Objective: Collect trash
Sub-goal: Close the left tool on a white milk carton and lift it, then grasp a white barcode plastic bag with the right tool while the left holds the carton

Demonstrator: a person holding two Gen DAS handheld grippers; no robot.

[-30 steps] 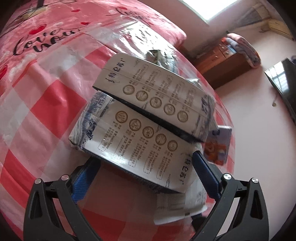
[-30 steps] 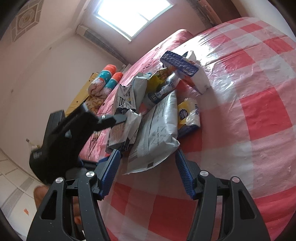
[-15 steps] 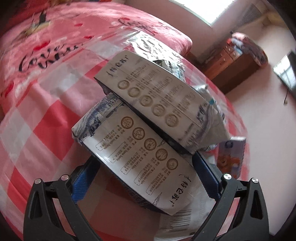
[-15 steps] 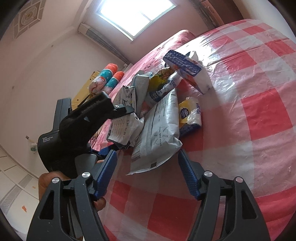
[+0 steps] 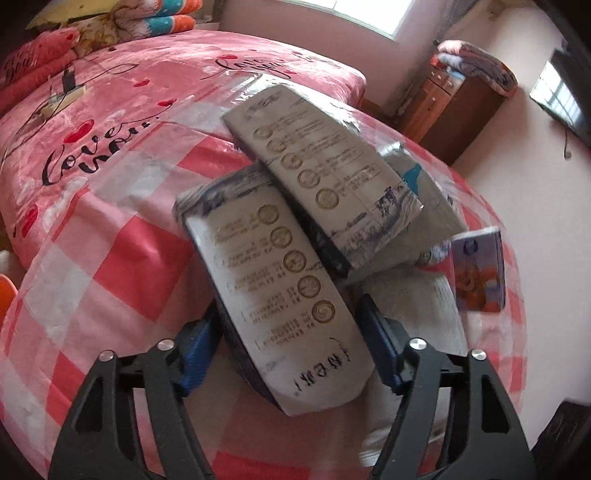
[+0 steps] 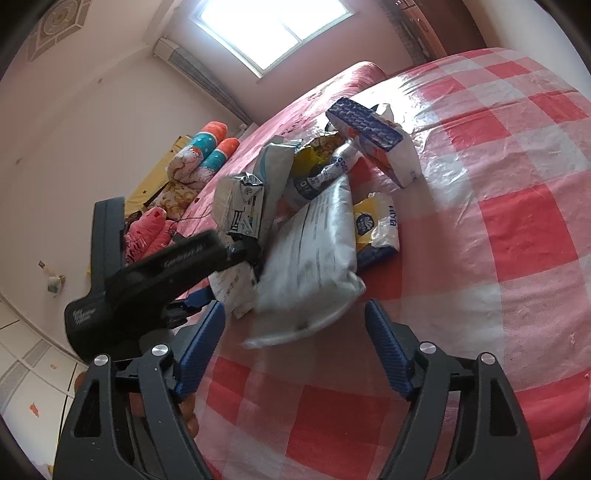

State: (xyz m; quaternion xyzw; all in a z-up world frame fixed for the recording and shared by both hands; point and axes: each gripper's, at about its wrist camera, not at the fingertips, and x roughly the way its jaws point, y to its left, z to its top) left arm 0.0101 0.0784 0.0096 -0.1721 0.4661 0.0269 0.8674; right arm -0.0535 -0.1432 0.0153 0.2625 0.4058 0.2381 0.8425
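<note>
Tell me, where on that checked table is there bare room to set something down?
The checked tablecloth is bare to the right of the white mailer bag and the blue-topped tissue pack, out to the table's edge. It is also bare left of the milk cartons. The pile itself is crowded.

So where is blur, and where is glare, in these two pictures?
Left wrist view: the near carton is smeared by motion and the small packet is blurred; the window is bright. Right wrist view: the window is blown out, the plastic cloth shines, and the grey bag is blurred at its near end.
</note>
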